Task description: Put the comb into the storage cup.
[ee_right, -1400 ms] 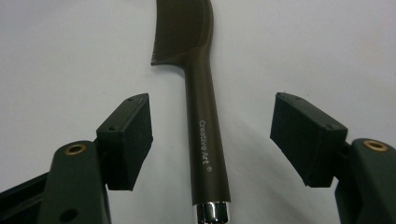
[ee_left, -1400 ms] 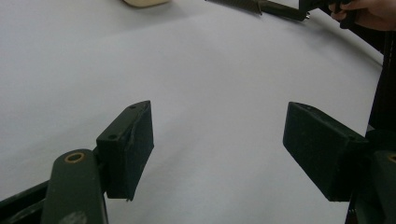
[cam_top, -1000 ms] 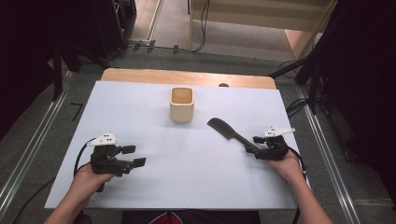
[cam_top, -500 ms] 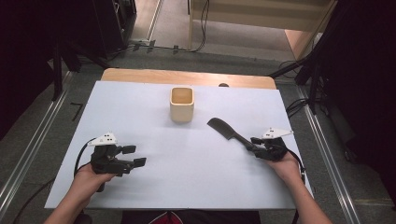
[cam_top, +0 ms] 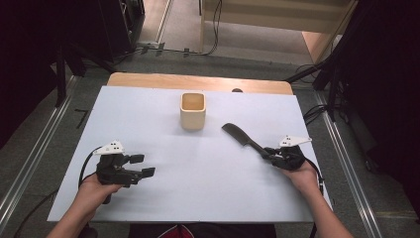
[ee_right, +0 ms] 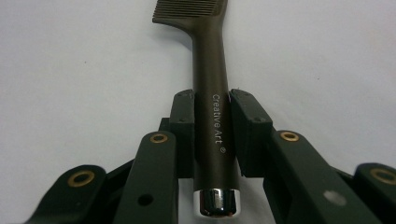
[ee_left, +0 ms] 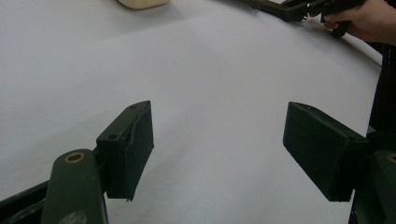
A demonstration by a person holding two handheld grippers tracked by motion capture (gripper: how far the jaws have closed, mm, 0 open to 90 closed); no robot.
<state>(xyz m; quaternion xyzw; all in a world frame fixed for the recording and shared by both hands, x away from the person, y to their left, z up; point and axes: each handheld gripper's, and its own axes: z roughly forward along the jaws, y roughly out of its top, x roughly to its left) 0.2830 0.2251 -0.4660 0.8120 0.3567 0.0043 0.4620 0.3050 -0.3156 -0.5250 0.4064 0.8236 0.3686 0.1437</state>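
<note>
Right gripper (cam_top: 270, 153) sits low at the right side of the white table (cam_top: 163, 124), its jaws just having closed on the handle of a dark comb (cam_top: 241, 137). In the right gripper view the two pads clamp the comb (ee_right: 211, 84) handle from both sides, near its chrome end cap; the words "Creative Art" run along the handle. The comb's toothed head is cut off by the top edge of that view, so only the first rows of teeth can be made out. From the high view the comb lies flat, head pointing up and left toward a small cream cup (cam_top: 192, 110) that stands near the middle of the table, well apart from the comb. Inside of the cup is in shadow; contents cannot be told. Left gripper (cam_top: 143, 165) rests at the near left, jaws spread wide with nothing between them; in the left gripper view its pads (ee_left: 130, 144) hang over bare table. That view clips the cup (ee_left: 142, 3) to a sliver at the top edge, and shows the right hand (ee_left: 364, 18) partly cut off at the top right corner.
</note>
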